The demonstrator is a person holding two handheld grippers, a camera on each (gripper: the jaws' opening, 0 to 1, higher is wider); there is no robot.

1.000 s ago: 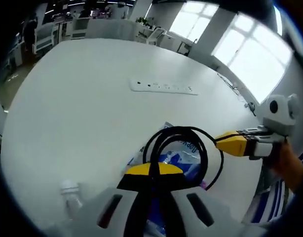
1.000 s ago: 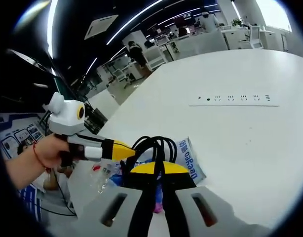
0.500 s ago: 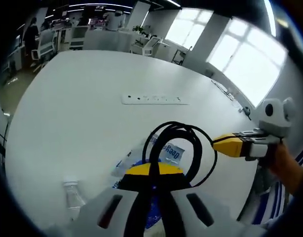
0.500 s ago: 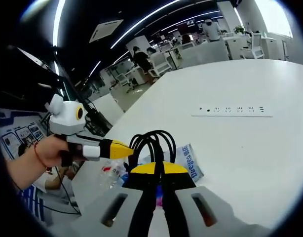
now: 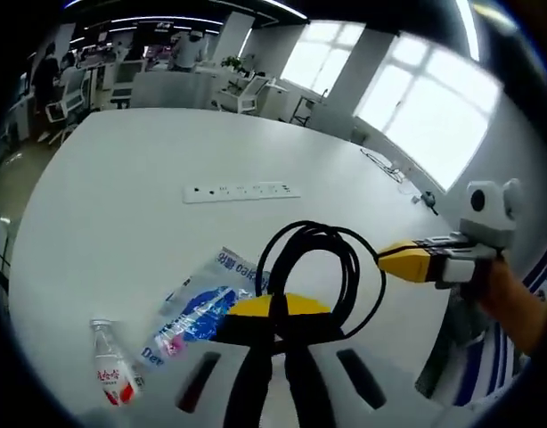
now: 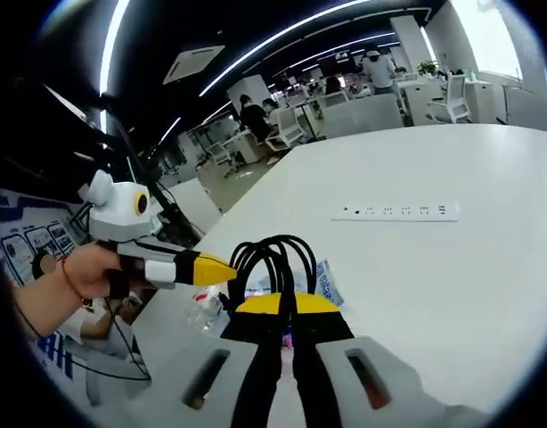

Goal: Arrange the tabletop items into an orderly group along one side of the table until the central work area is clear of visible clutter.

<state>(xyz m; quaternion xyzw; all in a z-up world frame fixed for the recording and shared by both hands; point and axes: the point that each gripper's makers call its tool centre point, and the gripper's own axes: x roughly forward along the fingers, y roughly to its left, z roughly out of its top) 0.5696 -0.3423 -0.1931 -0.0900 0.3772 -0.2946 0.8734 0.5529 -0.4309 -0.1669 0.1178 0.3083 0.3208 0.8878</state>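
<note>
A coiled black cable (image 5: 314, 259) hangs above the white table (image 5: 122, 214), held between both grippers. My left gripper (image 5: 276, 308) is shut on the lower part of the coil. The right gripper (image 5: 400, 260) comes in from the right, its yellow tips closed on the loop's side. In the right gripper view the same cable (image 6: 272, 259) rises from my right gripper (image 6: 285, 305), and the left gripper (image 6: 216, 266) pinches it from the left. Beneath lie a blue-and-white packet (image 5: 202, 299) and a small red-labelled bottle (image 5: 109, 366) on its side.
A white power strip (image 5: 240, 190) lies flat further across the table, also seen as the power strip (image 6: 395, 211) in the right gripper view. The packet (image 6: 325, 281) and bottle (image 6: 205, 312) sit near the table's edge. Office desks, chairs and people stand beyond.
Both grippers have lifted with the cable coil, away from the packet. The packet and bottle now show more fully below; the power strip sits lower in both views.
</note>
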